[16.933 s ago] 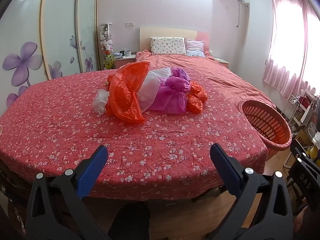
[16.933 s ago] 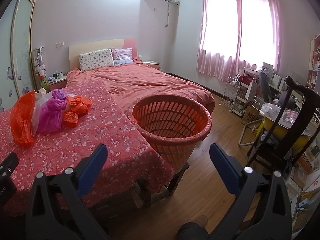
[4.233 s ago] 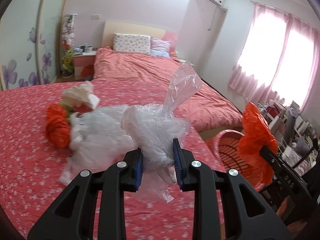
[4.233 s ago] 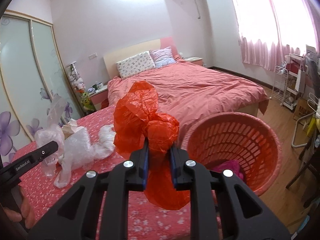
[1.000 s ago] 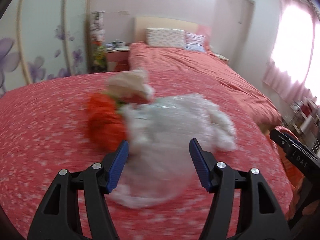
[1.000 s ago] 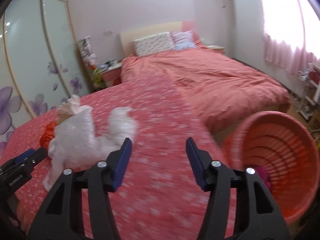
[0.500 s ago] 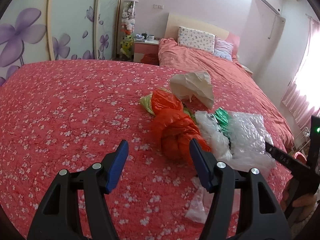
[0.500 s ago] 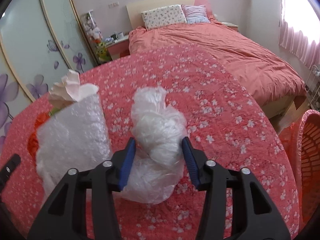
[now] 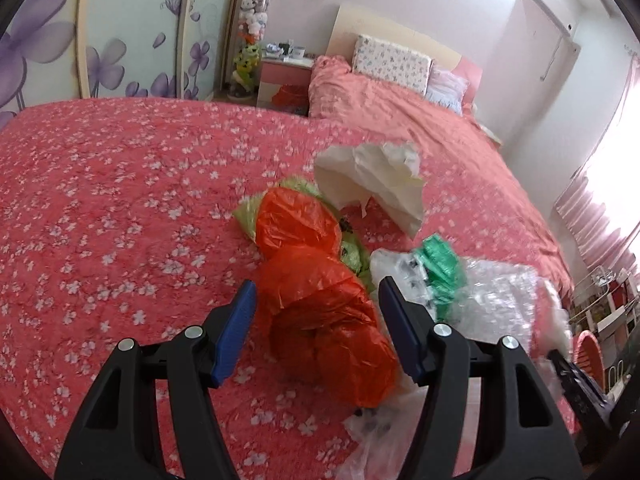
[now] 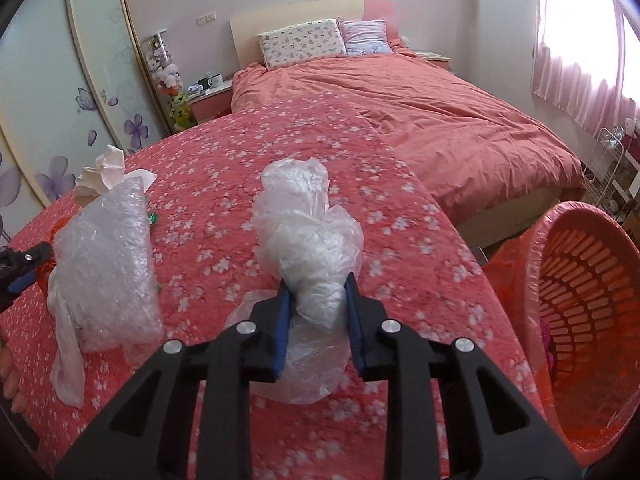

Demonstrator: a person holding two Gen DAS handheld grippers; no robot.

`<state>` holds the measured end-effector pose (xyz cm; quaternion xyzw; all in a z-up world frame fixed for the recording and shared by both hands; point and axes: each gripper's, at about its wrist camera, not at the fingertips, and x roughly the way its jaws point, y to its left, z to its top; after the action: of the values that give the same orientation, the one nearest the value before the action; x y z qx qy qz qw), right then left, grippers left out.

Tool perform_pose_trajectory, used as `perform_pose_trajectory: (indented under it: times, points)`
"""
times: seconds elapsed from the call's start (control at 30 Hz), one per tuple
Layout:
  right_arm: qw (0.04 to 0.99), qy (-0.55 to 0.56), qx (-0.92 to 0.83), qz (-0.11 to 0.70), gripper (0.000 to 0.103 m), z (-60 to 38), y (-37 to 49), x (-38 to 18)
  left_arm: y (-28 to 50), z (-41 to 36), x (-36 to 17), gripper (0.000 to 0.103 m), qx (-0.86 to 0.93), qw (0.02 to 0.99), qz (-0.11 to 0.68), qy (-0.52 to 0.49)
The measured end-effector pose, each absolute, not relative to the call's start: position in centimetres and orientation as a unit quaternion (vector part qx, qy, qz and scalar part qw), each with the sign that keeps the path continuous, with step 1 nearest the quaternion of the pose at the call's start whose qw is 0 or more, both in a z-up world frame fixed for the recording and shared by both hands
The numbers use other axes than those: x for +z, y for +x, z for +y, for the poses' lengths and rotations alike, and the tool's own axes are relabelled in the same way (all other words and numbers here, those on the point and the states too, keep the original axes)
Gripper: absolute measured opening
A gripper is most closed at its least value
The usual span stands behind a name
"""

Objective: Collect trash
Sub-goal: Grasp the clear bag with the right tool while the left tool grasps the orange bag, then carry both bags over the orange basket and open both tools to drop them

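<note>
**Clear bag in right tool; orange bag between left tool's pads**

A crumpled clear plastic bag (image 10: pixel 310 240) sits on the floral bedspread (image 10: pixel 224 160), between the pads of the right tool (image 10: pixel 316 304), whose jaws are closing onto it. An orange bag (image 9: pixel 320 304) lies between the spread, released pads of the left tool (image 9: pixel 316 332), untouched. Bubble wrap (image 10: pixel 104 264) lies alongside. The orange basket (image 10: pixel 580 280) stands at the bed's edge.

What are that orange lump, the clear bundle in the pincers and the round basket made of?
Orange lump: thin glossy plastic film, by its sharp shiny creases. Clear bundle, with the right gripper closing on it: soft translucent plastic bag, seemingly, crinkled and see-through. Basket: rigid moulded plastic, probably, given its even slotted wall and matte look.
</note>
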<state>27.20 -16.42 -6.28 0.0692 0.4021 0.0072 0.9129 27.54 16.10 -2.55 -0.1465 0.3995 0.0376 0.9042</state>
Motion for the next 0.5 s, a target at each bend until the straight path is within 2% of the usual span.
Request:
perform_pose_trajectory:
  times: [0.13,0.3,0.4,0.5]
  points:
    - [0.913,0.067,0.012,0.401,0.026,-16.7,26.7,-6.2,27.6,16.1,-4.0,0.063,0.036,0.892,0.419,-0.164]
    - [0.915,0.058,0.017,0.398,0.026,-16.2,25.7,-6.0,27.3,15.6,-4.5,0.046,0.025,0.894,0.415,-0.170]
    - [0.918,0.057,0.016,0.393,0.026,-16.4,25.2,-5.4,26.8,15.3,-4.2,0.042,0.025,0.900,0.406,-0.158]
    - [0.921,0.059,0.015,0.384,0.026,-16.8,24.5,-4.5,26.1,15.3,-3.5,0.042,0.030,0.903,0.399,-0.154]
